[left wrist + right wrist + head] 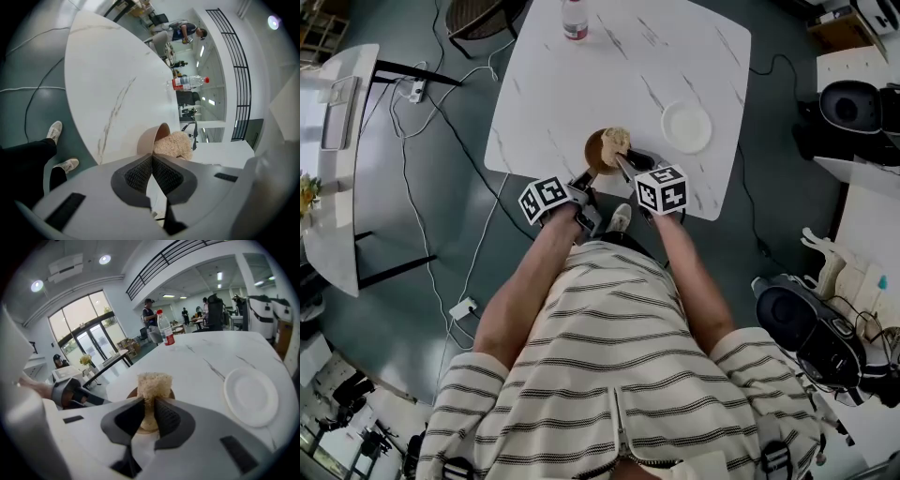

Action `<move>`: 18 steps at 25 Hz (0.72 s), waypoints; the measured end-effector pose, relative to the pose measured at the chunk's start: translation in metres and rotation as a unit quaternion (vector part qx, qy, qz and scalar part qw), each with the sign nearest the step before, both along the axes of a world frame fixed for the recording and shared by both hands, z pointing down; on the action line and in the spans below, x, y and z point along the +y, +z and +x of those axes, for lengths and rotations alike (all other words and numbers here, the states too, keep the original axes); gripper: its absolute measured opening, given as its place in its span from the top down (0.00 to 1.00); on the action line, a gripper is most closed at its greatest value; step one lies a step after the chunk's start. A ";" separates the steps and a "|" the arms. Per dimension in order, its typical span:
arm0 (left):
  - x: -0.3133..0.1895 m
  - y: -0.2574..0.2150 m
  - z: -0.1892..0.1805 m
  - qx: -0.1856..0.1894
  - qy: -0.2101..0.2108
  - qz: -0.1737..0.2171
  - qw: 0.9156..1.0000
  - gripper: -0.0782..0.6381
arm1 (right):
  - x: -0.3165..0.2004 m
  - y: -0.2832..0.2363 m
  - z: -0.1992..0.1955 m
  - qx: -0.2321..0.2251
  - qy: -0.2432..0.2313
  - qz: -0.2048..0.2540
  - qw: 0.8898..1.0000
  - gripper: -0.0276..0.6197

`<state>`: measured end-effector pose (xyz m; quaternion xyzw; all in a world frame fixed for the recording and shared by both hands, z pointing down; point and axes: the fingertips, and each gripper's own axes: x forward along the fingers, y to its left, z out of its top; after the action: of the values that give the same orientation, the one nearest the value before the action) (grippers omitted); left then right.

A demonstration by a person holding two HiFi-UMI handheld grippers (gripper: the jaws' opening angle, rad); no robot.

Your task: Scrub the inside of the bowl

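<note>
A white square table top with grey marble veining (581, 84) lies ahead of me. On its right part sits a small round white plate (686, 127). At its far edge a clear plastic bottle with a red label (574, 21) stands upright. Below is a dull teal floor (441, 234). A thin white cable (33, 88) crosses it at left, and a white power strip (462, 308) lies near left. A long white side table on black legs (328, 216) stands far left.

My right gripper (622, 161) meets the sponge (616, 140) in the brown bowl (596, 153). My left gripper (584, 177) is at its near rim.
</note>
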<state>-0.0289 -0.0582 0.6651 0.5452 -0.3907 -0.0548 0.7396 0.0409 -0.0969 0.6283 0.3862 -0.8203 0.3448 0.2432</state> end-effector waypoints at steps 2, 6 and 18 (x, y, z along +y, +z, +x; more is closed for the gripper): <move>-0.001 0.000 -0.001 0.001 -0.004 -0.001 1.000 0.88 | -0.002 -0.006 0.002 -0.018 0.015 0.000 1.000 0.85; -0.001 0.000 -0.001 0.007 -0.012 -0.002 1.000 0.88 | 0.002 -0.014 0.000 -0.030 0.021 0.004 0.999 0.85; 0.001 -0.005 -0.004 0.008 -0.020 0.007 1.000 0.88 | 0.008 -0.032 0.001 -0.040 0.046 0.021 0.998 0.85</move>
<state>-0.0331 -0.0568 0.6598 0.5424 -0.3946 -0.0767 0.7377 0.0421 -0.0887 0.5968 0.4141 -0.8178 0.3538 0.1860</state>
